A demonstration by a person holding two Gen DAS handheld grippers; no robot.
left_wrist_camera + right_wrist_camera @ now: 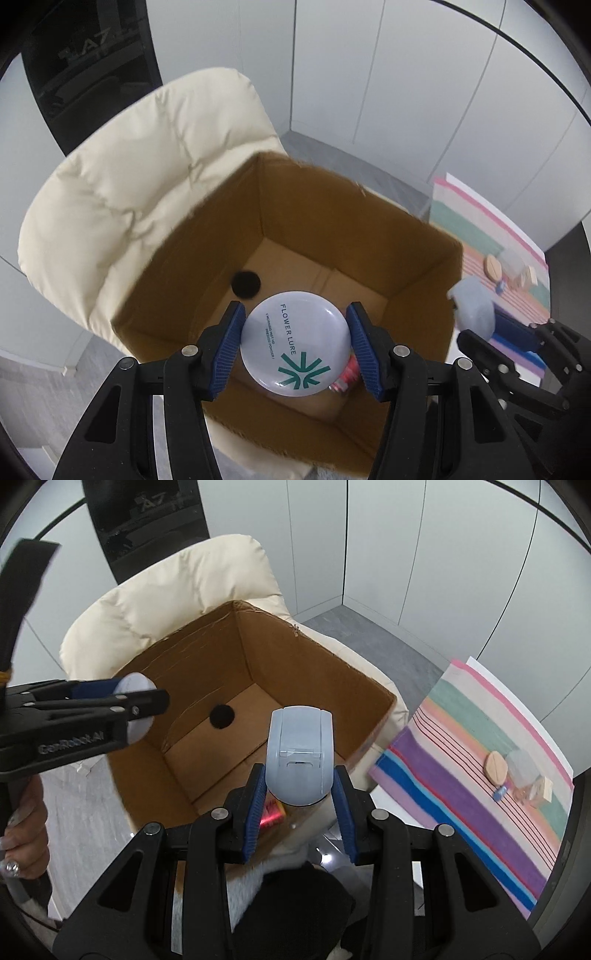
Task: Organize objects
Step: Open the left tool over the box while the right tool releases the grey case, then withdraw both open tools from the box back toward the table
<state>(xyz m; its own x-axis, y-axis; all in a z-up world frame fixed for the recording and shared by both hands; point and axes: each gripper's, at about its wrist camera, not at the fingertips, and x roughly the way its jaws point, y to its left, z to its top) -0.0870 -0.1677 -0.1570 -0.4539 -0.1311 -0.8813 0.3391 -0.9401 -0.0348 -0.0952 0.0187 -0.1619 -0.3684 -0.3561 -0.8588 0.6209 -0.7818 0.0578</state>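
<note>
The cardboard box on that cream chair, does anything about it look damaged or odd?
Slightly. The cardboard box has a ragged, torn top rim at its far corner, and a round black hole shows low in its far-left wall. It sits on the cream padded chair rather than a table. Nothing looks spilled.

cream padded chair (122, 192) | grey wall panels (388, 542) | grey floor (388, 642)

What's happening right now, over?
Left gripper shut on powder compact, over cardboard box. Right gripper shut on grey-blue case, at box's near rim. Black puck and red item already inside; drop path open.
</note>
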